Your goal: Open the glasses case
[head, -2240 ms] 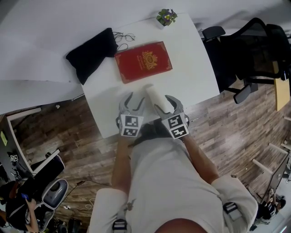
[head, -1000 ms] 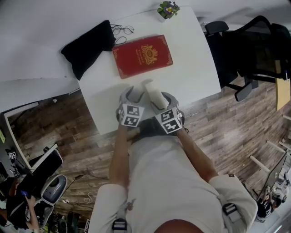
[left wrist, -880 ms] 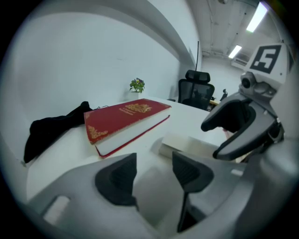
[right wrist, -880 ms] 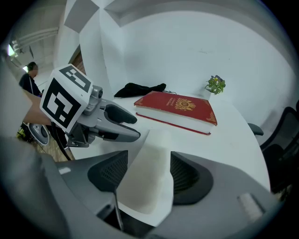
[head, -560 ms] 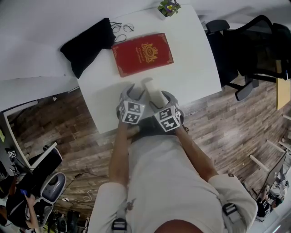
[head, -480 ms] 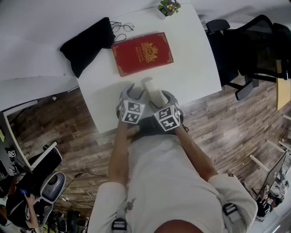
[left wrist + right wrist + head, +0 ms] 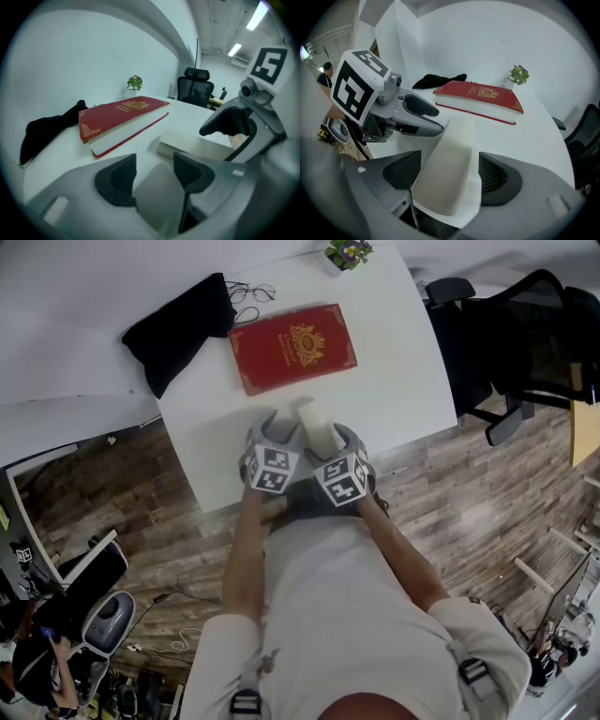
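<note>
Glasses case (image 7: 315, 421), closed so its inside went unseen, lay on the white table (image 7: 394, 381) at the head view's centre, unclamped between the right gripper's (image 7: 446, 174) just-opening jaws. The left gripper's (image 7: 153, 180) jaws stood apart, empty.

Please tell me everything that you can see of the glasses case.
The case is cream-white, long, smooth, with rounded edges; it looks closed. It lies flat on the table near the front edge, one end toward the book. It sits between the right tool's jaws, which have just been opening and seem clear of it.
</note>
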A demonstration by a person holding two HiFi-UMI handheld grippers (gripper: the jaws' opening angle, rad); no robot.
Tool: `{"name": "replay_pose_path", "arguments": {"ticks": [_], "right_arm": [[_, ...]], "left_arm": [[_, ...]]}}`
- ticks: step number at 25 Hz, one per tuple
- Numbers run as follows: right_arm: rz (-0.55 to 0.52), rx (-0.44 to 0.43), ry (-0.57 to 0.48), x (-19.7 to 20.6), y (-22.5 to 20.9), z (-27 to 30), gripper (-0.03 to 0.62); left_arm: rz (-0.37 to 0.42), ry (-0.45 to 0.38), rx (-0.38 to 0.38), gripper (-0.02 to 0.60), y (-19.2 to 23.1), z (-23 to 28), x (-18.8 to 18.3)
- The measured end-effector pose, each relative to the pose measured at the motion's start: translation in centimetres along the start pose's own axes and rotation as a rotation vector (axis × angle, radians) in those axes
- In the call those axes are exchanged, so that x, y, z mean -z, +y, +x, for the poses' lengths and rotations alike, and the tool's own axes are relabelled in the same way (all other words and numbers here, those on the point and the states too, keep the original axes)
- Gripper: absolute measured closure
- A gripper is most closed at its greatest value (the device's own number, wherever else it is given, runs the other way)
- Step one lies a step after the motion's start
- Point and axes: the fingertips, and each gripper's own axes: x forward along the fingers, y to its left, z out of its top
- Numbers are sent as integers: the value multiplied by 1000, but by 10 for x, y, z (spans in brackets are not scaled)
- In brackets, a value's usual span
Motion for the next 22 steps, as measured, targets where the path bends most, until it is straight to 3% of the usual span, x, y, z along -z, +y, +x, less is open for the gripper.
{"name": "replay_pose_path", "arguments": {"ticks": [22], "right_arm": [[35,5,48,6,1,13,244]], "left_arm": [[5,5,3,328,-1,3,-1]]}}
